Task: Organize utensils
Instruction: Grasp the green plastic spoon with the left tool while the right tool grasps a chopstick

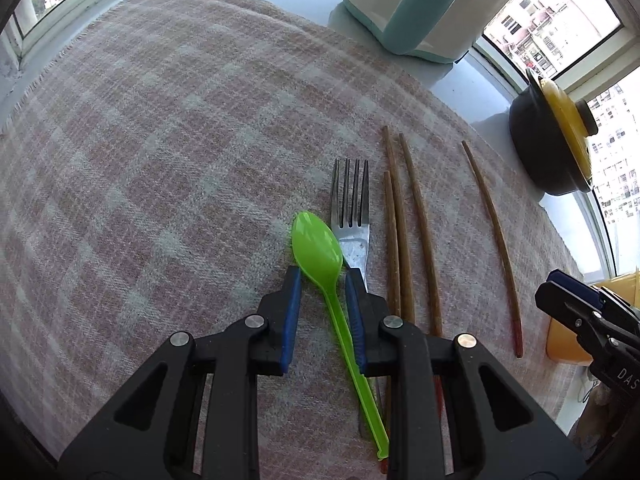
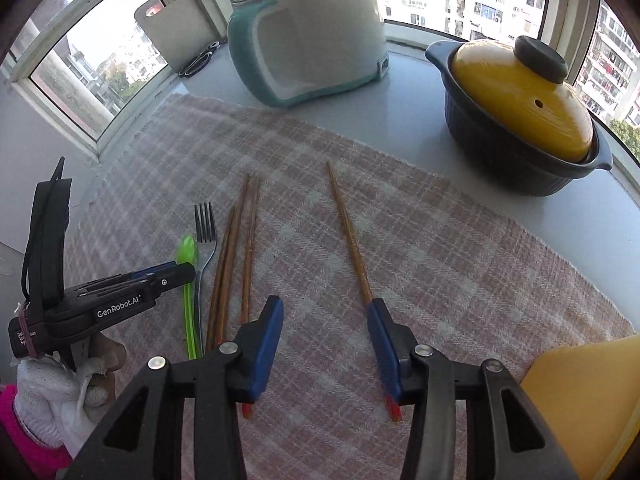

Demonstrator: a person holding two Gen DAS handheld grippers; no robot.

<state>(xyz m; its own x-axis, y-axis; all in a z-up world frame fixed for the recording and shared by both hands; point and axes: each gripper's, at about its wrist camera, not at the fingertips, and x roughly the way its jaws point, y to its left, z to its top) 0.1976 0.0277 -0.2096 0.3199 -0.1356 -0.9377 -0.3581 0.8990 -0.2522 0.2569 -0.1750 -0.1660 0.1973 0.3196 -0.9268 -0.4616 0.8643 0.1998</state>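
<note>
A green plastic spoon lies on the plaid cloth, right beside a metal fork. My left gripper hangs over the spoon's neck, open, with a gap showing at its left pad. Three wooden chopsticks lie right of the fork, and a single chopstick lies farther right. In the right wrist view my right gripper is open low over the cloth. The single chopstick runs under its right finger. One of the three chopsticks passes under its left finger.
A teal and white cooker and a dark clay pot with a yellow lid stand beyond the cloth. A yellow container sits at the near right. A cutting board and scissors are by the window. A gloved hand holds the left gripper.
</note>
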